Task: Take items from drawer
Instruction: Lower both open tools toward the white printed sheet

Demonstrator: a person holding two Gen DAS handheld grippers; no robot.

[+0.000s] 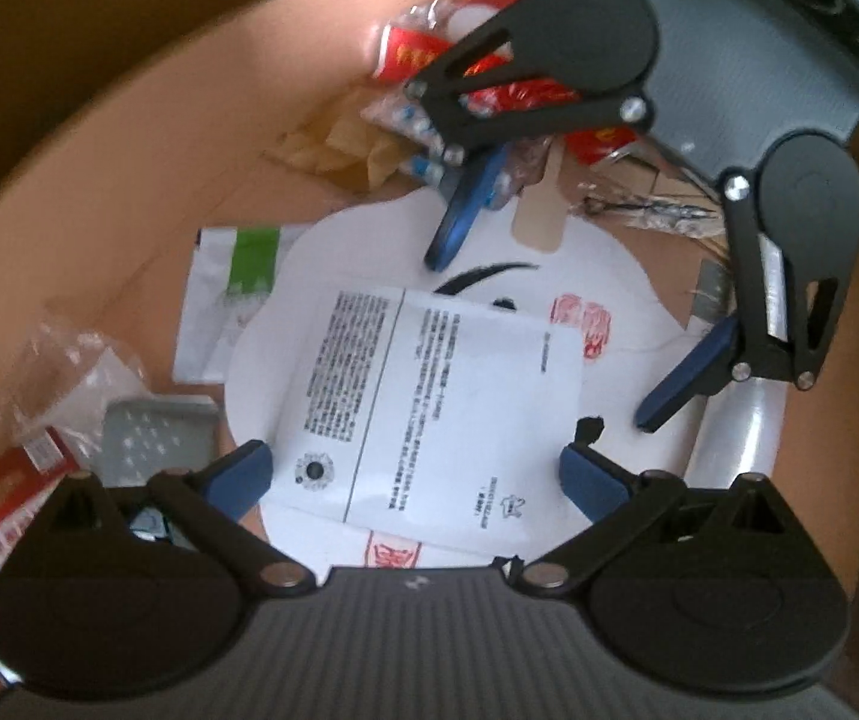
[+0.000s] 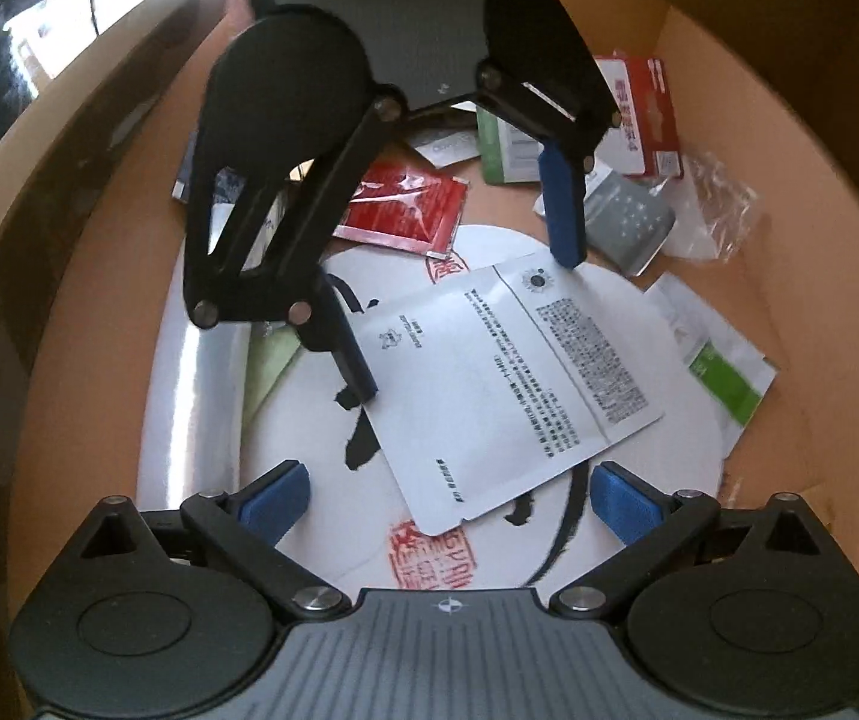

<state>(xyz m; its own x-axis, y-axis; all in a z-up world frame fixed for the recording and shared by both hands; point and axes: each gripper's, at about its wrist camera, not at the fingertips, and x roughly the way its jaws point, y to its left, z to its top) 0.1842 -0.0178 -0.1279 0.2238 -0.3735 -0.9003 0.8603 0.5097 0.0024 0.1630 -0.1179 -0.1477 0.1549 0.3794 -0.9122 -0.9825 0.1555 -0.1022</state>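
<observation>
Drawer clutter centres on a white printed packet mid-frame atop a round fan, while left gripper and right gripper gape wide, holding nothing.

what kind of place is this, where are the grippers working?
Probably the inside of a household junk drawer: brown walls enclose loose clutter, such as a printed white sheet over a round fan with brush calligraphy, and a red sachet.

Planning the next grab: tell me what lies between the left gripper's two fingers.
In the right wrist view, the left gripper stands open over the white printed sheet; that sheet, lying on the round white fan, fills the gap. Nothing else lies there.
</observation>
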